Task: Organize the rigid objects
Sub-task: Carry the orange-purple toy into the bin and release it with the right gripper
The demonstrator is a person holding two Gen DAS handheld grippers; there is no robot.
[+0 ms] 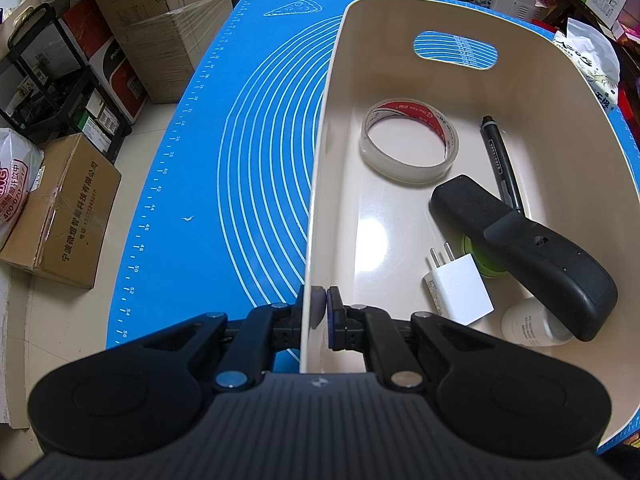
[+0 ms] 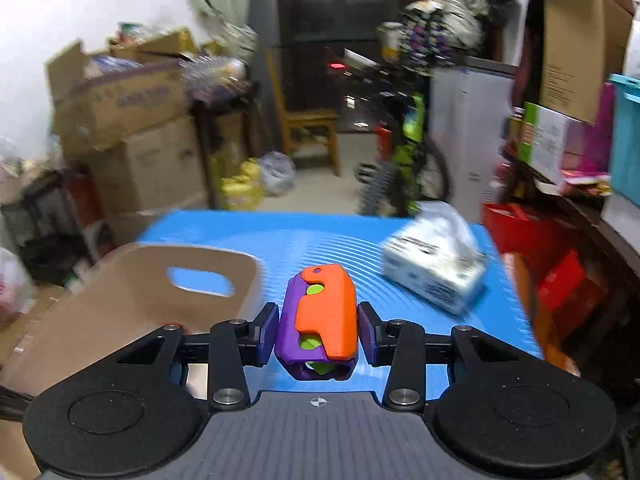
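My left gripper (image 1: 320, 312) is shut on the near left wall of a beige plastic bin (image 1: 320, 168) that stands on a blue mat (image 1: 248, 160). In the bin lie a tape roll (image 1: 410, 140), a black pen (image 1: 502, 160), a black handheld device (image 1: 524, 252), a white charger plug (image 1: 458, 288), a white bottle (image 1: 532, 326) and a green item (image 1: 486, 266) partly hidden under the device. My right gripper (image 2: 318, 330) is shut on an orange and purple toy (image 2: 320, 320), held above the mat (image 2: 320, 236) to the right of the bin (image 2: 132, 300). The right wrist view is blurred.
A tissue pack (image 2: 436, 268) lies on the mat's far right; it also shows in the left wrist view (image 1: 588, 60). Cardboard boxes (image 1: 64, 212) and a black rack (image 1: 52, 80) stand on the floor to the left. Shelves with boxes (image 2: 568, 140) line the right.
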